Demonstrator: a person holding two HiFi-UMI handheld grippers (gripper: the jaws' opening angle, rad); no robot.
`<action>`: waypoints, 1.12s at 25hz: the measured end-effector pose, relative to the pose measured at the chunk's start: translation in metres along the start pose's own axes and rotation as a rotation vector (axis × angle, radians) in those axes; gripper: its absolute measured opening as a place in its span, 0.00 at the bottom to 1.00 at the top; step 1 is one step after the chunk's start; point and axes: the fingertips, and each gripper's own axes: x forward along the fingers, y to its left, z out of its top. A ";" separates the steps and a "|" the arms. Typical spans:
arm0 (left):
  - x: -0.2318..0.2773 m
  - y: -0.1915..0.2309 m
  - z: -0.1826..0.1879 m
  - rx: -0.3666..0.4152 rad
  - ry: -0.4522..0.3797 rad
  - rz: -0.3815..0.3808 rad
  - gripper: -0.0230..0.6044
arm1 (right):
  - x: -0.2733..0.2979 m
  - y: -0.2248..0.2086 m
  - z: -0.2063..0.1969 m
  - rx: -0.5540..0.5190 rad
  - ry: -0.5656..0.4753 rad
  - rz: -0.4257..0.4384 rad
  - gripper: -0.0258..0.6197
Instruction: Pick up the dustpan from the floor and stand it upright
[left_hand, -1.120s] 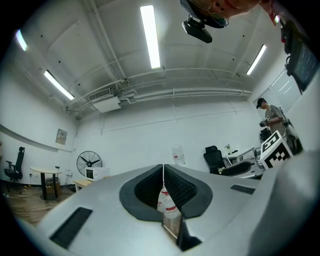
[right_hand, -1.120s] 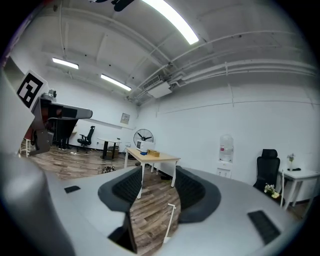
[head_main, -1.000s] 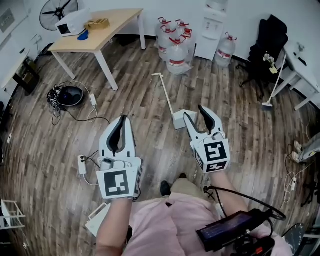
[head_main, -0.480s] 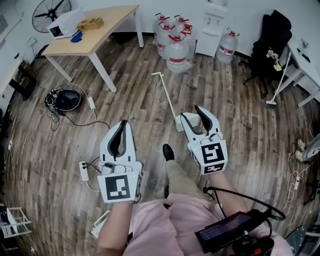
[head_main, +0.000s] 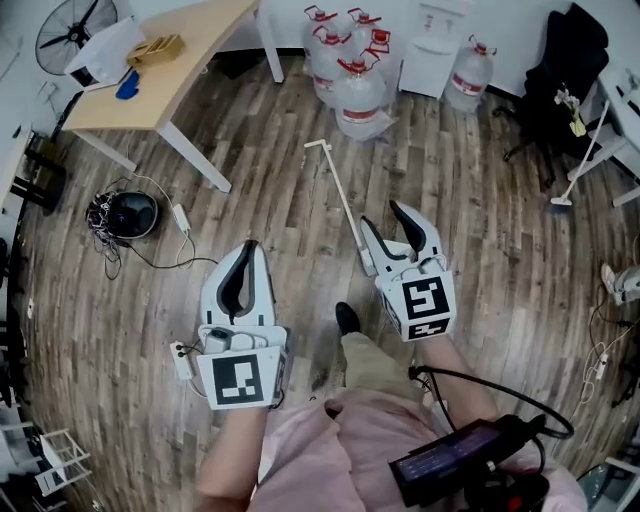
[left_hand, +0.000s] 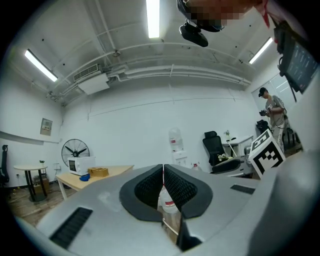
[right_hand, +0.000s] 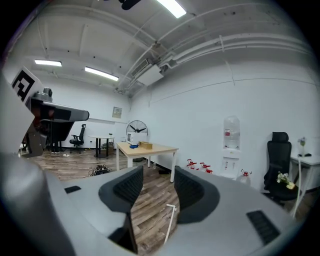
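Note:
The white dustpan lies flat on the wooden floor, and its long handle (head_main: 340, 195) runs away from me toward the water bottles. My right gripper (head_main: 381, 214) hangs open over the pan end and hides most of the pan. In the right gripper view the handle (right_hand: 170, 222) shows on the floor between the spread jaws of that gripper (right_hand: 158, 175), which hold nothing. My left gripper (head_main: 247, 246) floats to the left of the dustpan, well apart from it. Its jaws (left_hand: 163, 168) are pressed together and empty.
A wooden table (head_main: 170, 75) stands at the far left. Several large water bottles (head_main: 358, 90) and a white dispenser (head_main: 435, 45) stand ahead. A black round device with cables (head_main: 130, 212) and a power strip (head_main: 182, 358) lie to the left. An office chair (head_main: 565, 60) is at the right. My shoe (head_main: 347, 318) is between the grippers.
I have stepped forward, one leg moving ahead. The right gripper has closed in on the dustpan and now covers the pan end. The left gripper has kept its pose.

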 end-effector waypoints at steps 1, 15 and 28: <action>0.018 0.005 0.002 0.006 0.000 -0.007 0.06 | 0.017 -0.009 0.004 0.003 0.001 0.000 0.34; 0.133 0.088 -0.008 -0.034 0.008 0.042 0.06 | 0.171 -0.047 0.049 -0.053 -0.012 0.022 0.33; 0.308 0.236 -0.063 -0.081 0.001 -0.120 0.06 | 0.388 -0.037 0.081 -0.068 -0.018 -0.077 0.31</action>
